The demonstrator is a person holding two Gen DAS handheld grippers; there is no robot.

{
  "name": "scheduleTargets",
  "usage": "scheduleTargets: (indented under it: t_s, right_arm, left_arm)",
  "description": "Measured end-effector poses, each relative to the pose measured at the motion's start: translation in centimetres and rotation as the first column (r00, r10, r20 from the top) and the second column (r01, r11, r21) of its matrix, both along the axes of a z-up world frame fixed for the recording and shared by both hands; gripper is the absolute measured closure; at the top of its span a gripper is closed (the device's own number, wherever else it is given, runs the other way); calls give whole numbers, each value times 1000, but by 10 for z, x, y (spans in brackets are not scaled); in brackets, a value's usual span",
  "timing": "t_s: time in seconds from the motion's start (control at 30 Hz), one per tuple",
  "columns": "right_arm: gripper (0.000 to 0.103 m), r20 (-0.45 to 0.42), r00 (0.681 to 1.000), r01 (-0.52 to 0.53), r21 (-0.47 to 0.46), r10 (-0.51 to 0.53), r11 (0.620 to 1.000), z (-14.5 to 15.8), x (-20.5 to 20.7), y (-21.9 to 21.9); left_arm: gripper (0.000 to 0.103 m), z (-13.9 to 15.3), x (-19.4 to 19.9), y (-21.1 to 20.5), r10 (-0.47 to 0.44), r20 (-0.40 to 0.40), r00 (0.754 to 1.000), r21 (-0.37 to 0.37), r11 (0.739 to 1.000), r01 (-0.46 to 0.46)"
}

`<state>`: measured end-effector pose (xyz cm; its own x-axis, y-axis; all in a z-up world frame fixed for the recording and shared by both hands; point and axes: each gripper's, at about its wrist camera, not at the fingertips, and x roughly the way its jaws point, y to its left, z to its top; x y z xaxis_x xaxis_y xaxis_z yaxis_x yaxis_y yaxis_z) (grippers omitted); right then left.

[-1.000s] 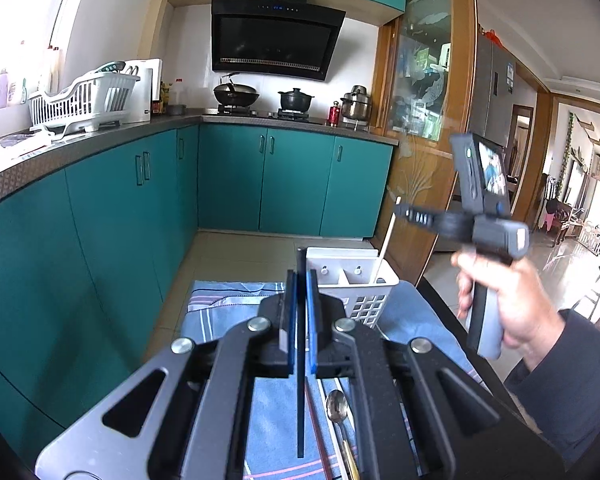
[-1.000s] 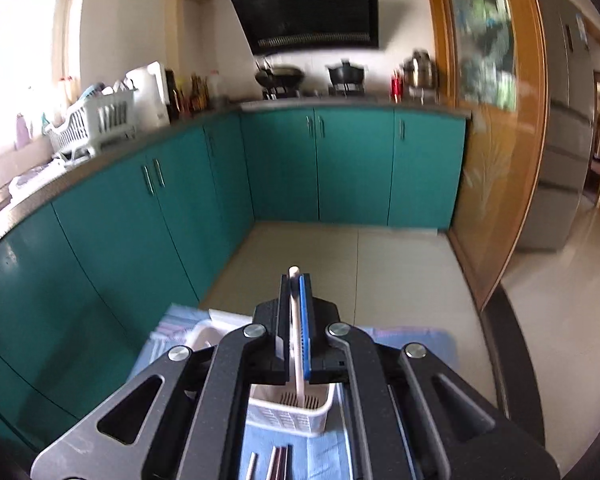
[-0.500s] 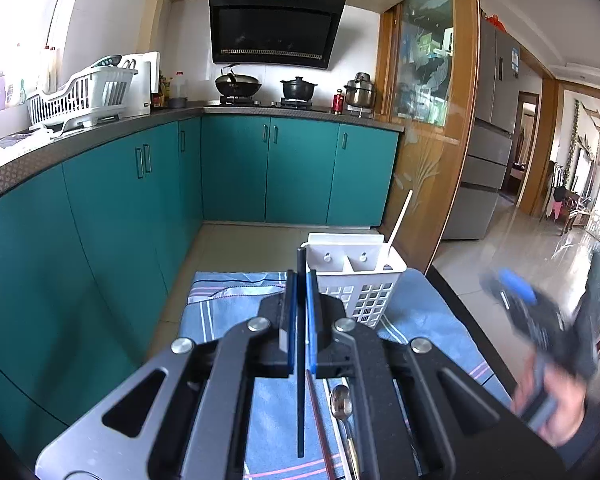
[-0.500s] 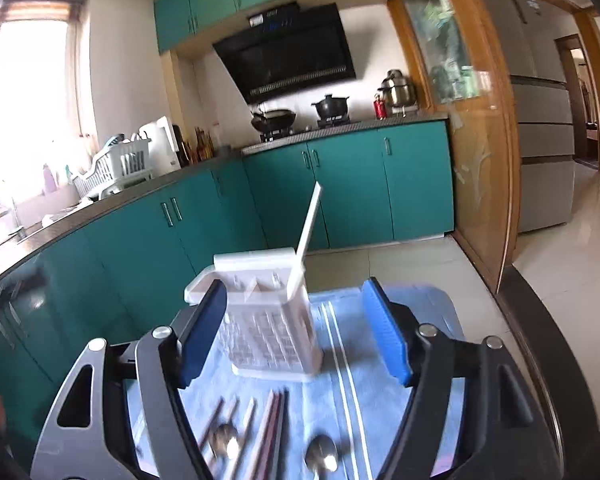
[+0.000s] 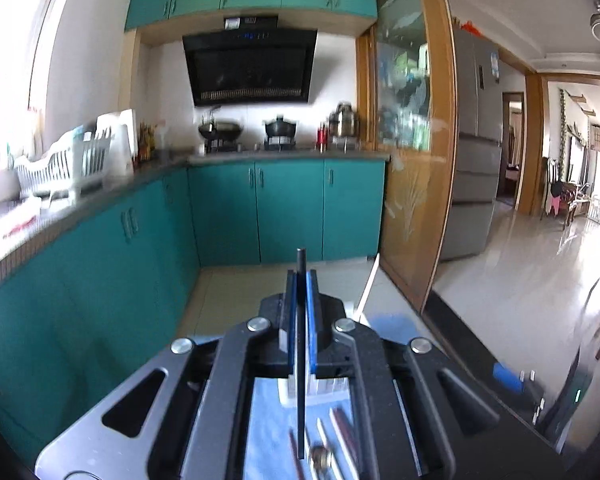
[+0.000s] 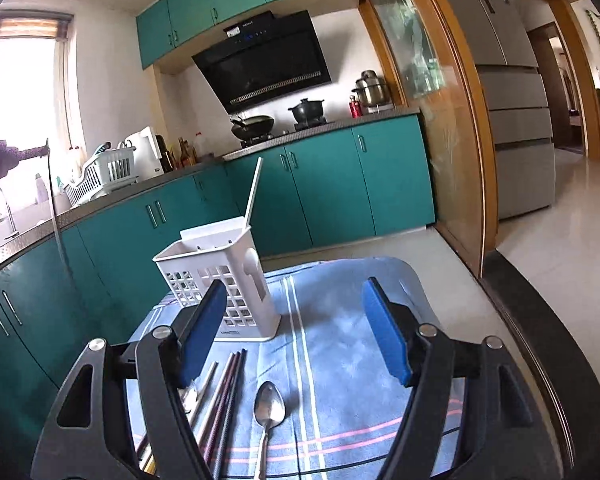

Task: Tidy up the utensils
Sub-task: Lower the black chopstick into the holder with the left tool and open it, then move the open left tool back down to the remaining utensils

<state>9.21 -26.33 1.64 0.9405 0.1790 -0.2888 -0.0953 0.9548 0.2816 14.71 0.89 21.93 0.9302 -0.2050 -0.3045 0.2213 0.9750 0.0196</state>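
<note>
A dark chopstick [image 5: 300, 344] stands upright, pinched between the blue pads of the left gripper [image 5: 300, 320], whose jaws are closed tight on it above the blue striped cloth [image 6: 340, 320]. On that cloth stands the white slotted utensil holder [image 6: 220, 280], one white chopstick [image 6: 254, 188] leaning out of its back compartment. Just in front lie more chopsticks [image 6: 228, 392] and a metal spoon [image 6: 269, 408] — the right gripper [image 6: 296, 344] hangs over them, jaws spread wide and empty.

White slotted caddy [image 6: 224, 280], blue striped cloth [image 6: 340, 344], teal cabinets [image 6: 340, 184], silver spoon [image 6: 269, 406]
</note>
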Motion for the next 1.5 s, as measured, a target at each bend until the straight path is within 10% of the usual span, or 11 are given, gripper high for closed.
scheduleTargets:
  t_s: [0.43, 0.97, 1.0, 1.07, 1.1, 1.5]
  right_arm:
    - [34, -47, 999, 6, 22, -5, 1000, -7, 8, -9]
    - [34, -78, 996, -41, 18, 43, 999, -11, 14, -1]
    - [34, -80, 996, -45, 14, 46, 999, -11, 14, 0]
    - [34, -84, 995, -53, 9, 54, 999, -11, 15, 3]
    - [34, -87, 995, -57, 6, 58, 998, -12, 15, 4]
    - [34, -130, 987, -116, -133, 99, 984, -13, -2, 44]
  left_arm:
    - [99, 53, 109, -30, 58, 27, 998, -31, 998, -57]
    - [97, -94, 148, 2, 142, -150, 979, -99, 983, -157]
    - [92, -98, 141, 3, 141, -148, 979, -98, 983, -156]
    - [43, -105, 124, 6, 149, -140, 979, -82, 983, -161]
    - [36, -109, 112, 10, 155, -130, 979, -77, 983, -165]
    - [20, -198, -25, 45, 124, -301, 945, -61, 987, -149]
